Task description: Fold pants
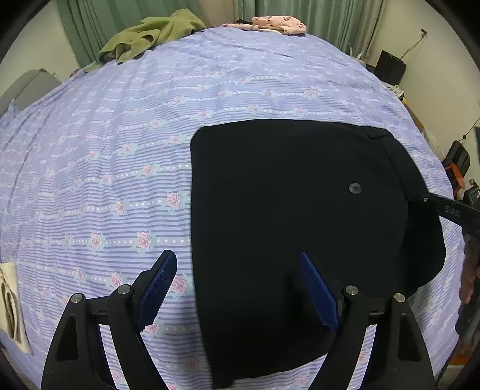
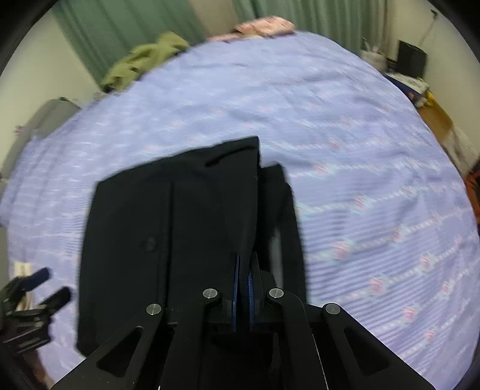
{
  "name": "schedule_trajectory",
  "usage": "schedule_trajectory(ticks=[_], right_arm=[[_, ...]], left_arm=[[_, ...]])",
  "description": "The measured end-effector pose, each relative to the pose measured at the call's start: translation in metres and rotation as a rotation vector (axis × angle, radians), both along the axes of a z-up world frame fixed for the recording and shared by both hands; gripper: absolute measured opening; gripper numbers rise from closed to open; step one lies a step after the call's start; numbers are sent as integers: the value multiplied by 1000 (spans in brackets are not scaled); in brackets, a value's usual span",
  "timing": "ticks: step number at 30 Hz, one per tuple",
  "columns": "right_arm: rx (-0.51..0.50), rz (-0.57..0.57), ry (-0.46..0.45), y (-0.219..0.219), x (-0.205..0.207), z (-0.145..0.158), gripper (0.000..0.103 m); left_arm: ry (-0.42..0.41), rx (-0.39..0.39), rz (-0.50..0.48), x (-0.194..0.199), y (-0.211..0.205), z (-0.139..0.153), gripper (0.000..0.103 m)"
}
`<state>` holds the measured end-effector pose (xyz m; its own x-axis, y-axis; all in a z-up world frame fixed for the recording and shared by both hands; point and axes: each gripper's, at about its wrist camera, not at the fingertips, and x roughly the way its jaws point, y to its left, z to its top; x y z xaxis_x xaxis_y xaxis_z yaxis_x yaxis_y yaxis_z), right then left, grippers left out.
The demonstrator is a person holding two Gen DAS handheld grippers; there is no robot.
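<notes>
Black pants (image 1: 285,216) lie folded into a compact block on a purple flowered bedsheet (image 1: 120,135). A round button (image 1: 355,188) shows on top. My left gripper (image 1: 237,267) is open just above the pants' near left edge, one blue pad over the sheet, one over the cloth. My right gripper (image 2: 244,270) is shut on the right edge of the pants (image 2: 168,228) and lifts a flap of them. The right gripper also shows in the left wrist view (image 1: 444,210) at the pants' right edge. The left gripper shows at the lower left of the right wrist view (image 2: 45,285).
An olive garment (image 1: 150,36) and a pink patterned garment (image 1: 276,24) lie at the bed's far edge before green curtains. A black box (image 1: 390,67) and clutter stand off the bed's right side. A grey chair (image 1: 27,87) is at far left.
</notes>
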<state>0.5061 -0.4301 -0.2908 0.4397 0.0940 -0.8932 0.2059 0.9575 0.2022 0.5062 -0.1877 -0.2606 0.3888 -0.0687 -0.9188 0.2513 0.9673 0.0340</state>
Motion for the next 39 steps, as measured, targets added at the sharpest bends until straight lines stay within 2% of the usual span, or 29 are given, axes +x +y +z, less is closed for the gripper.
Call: schedule_trajectory(ticks=[3,4,5,6,7,9,10,12,14,16,22,25,29,32,36,39], right_arm=[[13,-27,83,-15,7,-28,7],[16,-31,85,-17,7,-30,9],[12,-32,84,-18,7,-30,16],[-2,-35,80,-18,6,-27,29],[-33,-44,73,-19,2,-22,34],[-115,-76,48,-19,-8,-9,54],[-131,-85,14,-20,-16,1,58],[-94,-56,-47,-18,-26,14,68],[-47,-12,-60,-12,-29,16,69],[-45,3,-45,-7,-25,6,69],[4,-13,34,-9,-13,-32,69],[16,-18,49,-15,-20,-45,70],[152,-54,59,-31,-36,-61,72],[211,-48,56,-34,-46,-67,72],[267,0,77,-30,-42,-72,72],[256,52,77,-24,-37,-76,76]], left_arm=[[12,23,-3,1,-1,-8,84],[19,31,-5,1,-1,-12,84],[23,35,-6,0,-1,-14,84],[27,42,-7,-1,0,-17,84],[25,46,-10,-3,0,-18,84],[16,63,-21,-8,2,-20,84],[11,70,-30,-12,2,-21,84],[8,71,-46,-19,3,-24,84],[3,75,-60,-26,1,-25,84],[12,87,-64,-32,0,-30,84],[28,88,-37,-34,2,-35,84],[37,76,-16,-29,5,-37,84],[39,77,-10,-26,5,-40,85],[25,94,-28,-29,2,-42,85],[8,104,-35,-32,0,-42,85],[24,90,-25,-30,2,-44,86]])
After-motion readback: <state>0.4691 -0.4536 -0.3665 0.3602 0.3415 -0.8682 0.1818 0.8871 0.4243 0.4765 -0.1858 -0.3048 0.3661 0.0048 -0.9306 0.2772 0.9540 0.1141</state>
